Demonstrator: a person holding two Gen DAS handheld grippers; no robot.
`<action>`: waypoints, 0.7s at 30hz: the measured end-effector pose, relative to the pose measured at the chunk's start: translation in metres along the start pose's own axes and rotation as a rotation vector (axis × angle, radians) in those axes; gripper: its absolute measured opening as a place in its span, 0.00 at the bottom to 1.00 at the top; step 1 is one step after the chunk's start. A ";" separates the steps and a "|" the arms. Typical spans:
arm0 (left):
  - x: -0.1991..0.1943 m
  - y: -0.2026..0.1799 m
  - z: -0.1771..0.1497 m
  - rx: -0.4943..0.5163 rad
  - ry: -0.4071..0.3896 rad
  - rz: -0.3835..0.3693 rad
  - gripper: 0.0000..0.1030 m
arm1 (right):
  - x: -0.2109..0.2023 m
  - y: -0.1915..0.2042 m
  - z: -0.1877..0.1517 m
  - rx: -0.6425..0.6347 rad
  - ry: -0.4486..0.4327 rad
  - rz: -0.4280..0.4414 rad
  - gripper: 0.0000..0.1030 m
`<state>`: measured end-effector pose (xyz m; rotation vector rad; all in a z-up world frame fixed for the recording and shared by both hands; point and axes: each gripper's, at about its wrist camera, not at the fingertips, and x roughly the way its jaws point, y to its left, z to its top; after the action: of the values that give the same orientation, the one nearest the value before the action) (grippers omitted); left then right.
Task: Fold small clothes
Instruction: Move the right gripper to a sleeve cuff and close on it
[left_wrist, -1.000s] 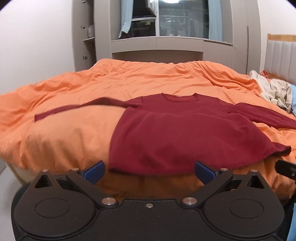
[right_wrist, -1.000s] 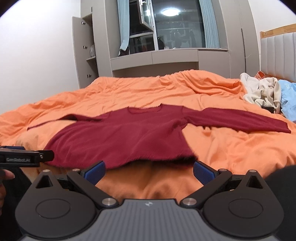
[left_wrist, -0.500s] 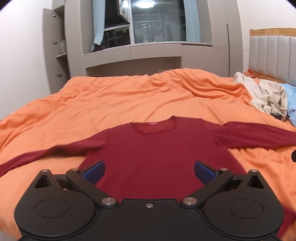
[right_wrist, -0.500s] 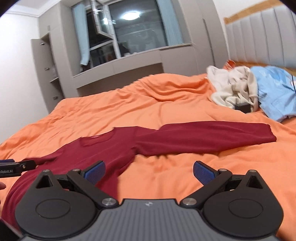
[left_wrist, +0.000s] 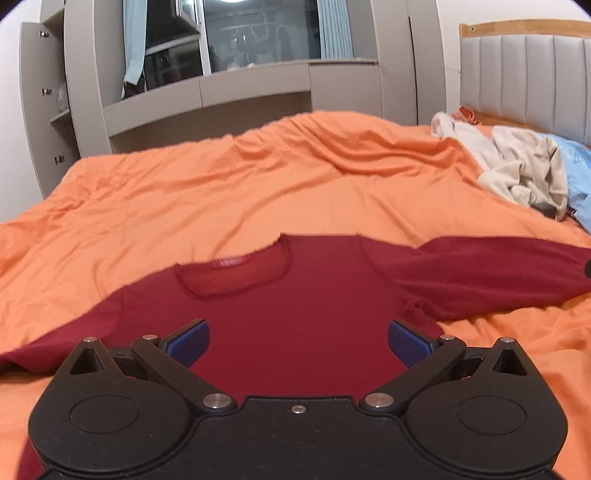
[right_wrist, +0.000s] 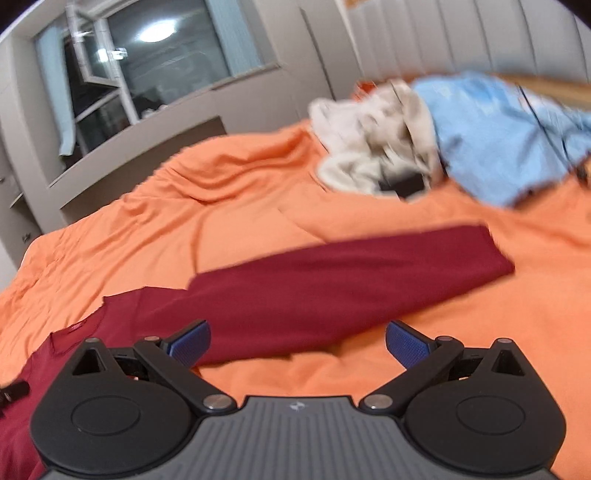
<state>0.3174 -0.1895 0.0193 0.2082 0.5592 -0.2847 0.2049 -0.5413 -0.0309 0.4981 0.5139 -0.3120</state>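
A dark red long-sleeved sweater (left_wrist: 295, 314) lies flat, front up, on the orange duvet (left_wrist: 258, 184), neck hole away from me. My left gripper (left_wrist: 298, 341) hovers open over the sweater's chest, nothing between its blue pads. In the right wrist view the sweater's right sleeve (right_wrist: 351, 273) stretches out toward the right across the duvet. My right gripper (right_wrist: 297, 341) is open just above the near part of that sleeve, empty. The sweater's lower hem is hidden behind the gripper bodies.
A heap of beige clothes (right_wrist: 373, 147) and a light blue garment (right_wrist: 498, 140) lie at the head of the bed, with a small dark object (right_wrist: 404, 186) between them. A padded headboard (left_wrist: 524, 77) stands right, grey cabinets (left_wrist: 240, 96) and a window behind.
Both grippers have moved forward from the bed's edge over the sweater. The left one now sits above the chest, the right one has swung right above the sleeve. Both stayed open.
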 end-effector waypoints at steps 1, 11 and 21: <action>0.008 0.000 -0.002 -0.007 0.018 0.002 1.00 | 0.004 -0.005 0.000 0.018 0.017 -0.004 1.00; 0.045 0.009 -0.014 -0.056 0.142 -0.030 1.00 | 0.015 -0.029 0.006 0.097 0.045 -0.115 1.00; 0.050 0.011 -0.024 -0.066 0.194 -0.038 1.00 | 0.065 -0.067 0.031 0.219 0.100 -0.201 1.00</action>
<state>0.3494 -0.1832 -0.0270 0.1620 0.7642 -0.2837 0.2436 -0.6238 -0.0672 0.6783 0.6325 -0.5421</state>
